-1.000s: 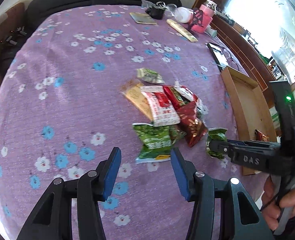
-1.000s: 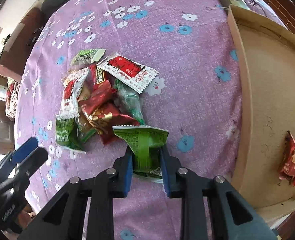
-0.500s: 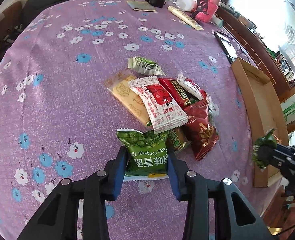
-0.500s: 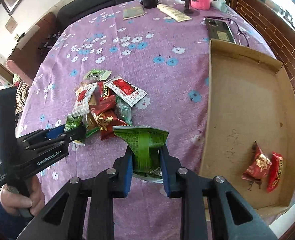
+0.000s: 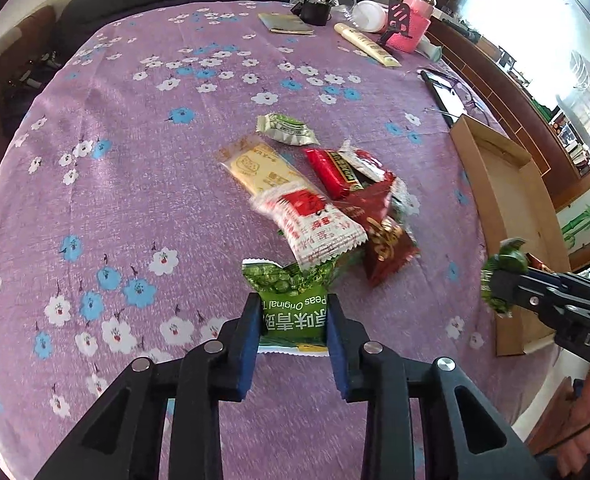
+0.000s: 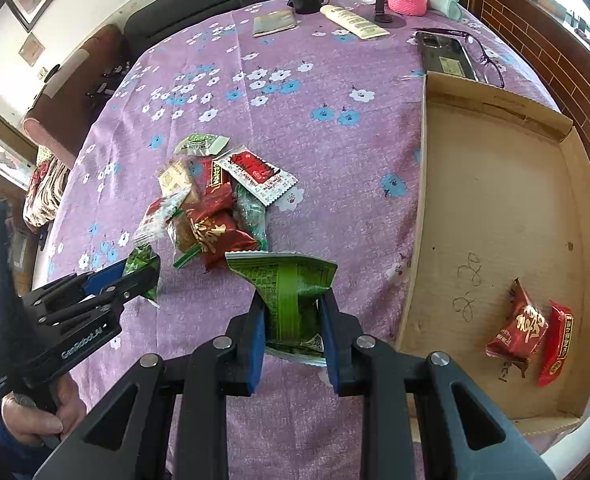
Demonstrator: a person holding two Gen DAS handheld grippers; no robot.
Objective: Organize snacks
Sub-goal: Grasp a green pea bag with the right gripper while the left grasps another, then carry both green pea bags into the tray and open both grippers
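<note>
Table (image 5: 143,184): purple flowered cloth; snack pile near the middle, tray at the right edge.
Cardboard tray (image 6: 491,216): long axis runs away from the camera; two red packets (image 6: 529,330) lie side by side in its near right corner, touching.
Snack pile (image 5: 327,204): yellow cracker pack (image 5: 257,168) lies diagonally, far-left to near-right; white-and-red packet (image 5: 315,228) now lies partly over its near end, tipped and blurred. Half a second ago it lay flat on the pile.
Left gripper (image 5: 293,328): blue pads closed on the green pea bag (image 5: 291,304); the bag's long axis runs along the fingers, its crimped top pointing away toward the pile. It has been lifted at the pile's near edge since the last frame.
Right gripper (image 6: 293,330): clamped on a green packet (image 6: 287,284), flared end pointing forward, held above the cloth just left of the tray wall; nearer the tray than a second ago.
</note>
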